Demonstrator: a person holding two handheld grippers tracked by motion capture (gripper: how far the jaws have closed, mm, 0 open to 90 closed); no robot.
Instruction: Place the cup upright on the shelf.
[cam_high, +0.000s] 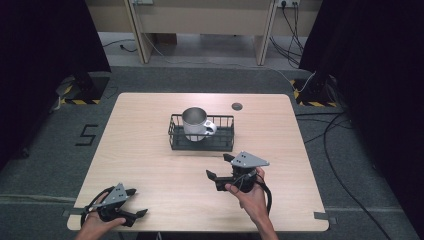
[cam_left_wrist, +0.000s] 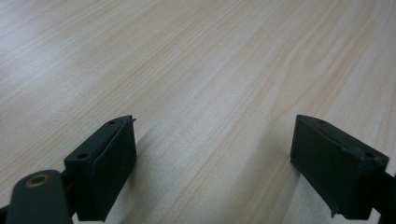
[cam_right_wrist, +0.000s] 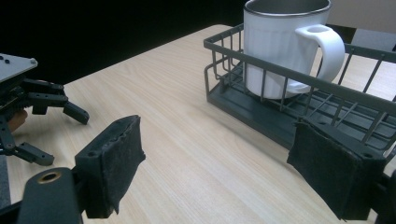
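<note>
**Light, hard mug standing in a wire basket: take it by the rim or wall, not the loop**

Nearest you, at the lower left of the high view, your left gripper (cam_high: 137, 202) rests low over the desk (cam_high: 150, 165) with its jaws wide apart and nothing between them. Right of centre, your right gripper (cam_high: 218, 165) hovers just short of the basket. Its padded jaws also stand wide open and empty.

Just beyond it, at the middle of the frame, the white mug (cam_high: 196, 124) stands upright in the left half of the dark wire basket (cam_high: 225, 145). Its handle (cam_right_wrist: 327, 51) points to the right, along the basket.

Expect the mug to be light, since it looks empty, and rigid. Its metal-looking rim and glossy wall will probably be slippery under the pads. The best hold is likely one jaw inside the mouth and one outside, pinching the wall on the side away from the handle. You could also grip across the body above the wires. The handle is narrow and would let the mug swing. Lift it straight up, because the basket looks light enough to come along if the mug snags.

The desk is pale wood laminate, smooth and flat. A round cable grommet (cam_high: 237, 106) sits near its far edge. Beyond it lie grey carpet, loose cables (cam_high: 345, 150) at the right, black curtains on both sides and another desk's legs at the top.
</note>
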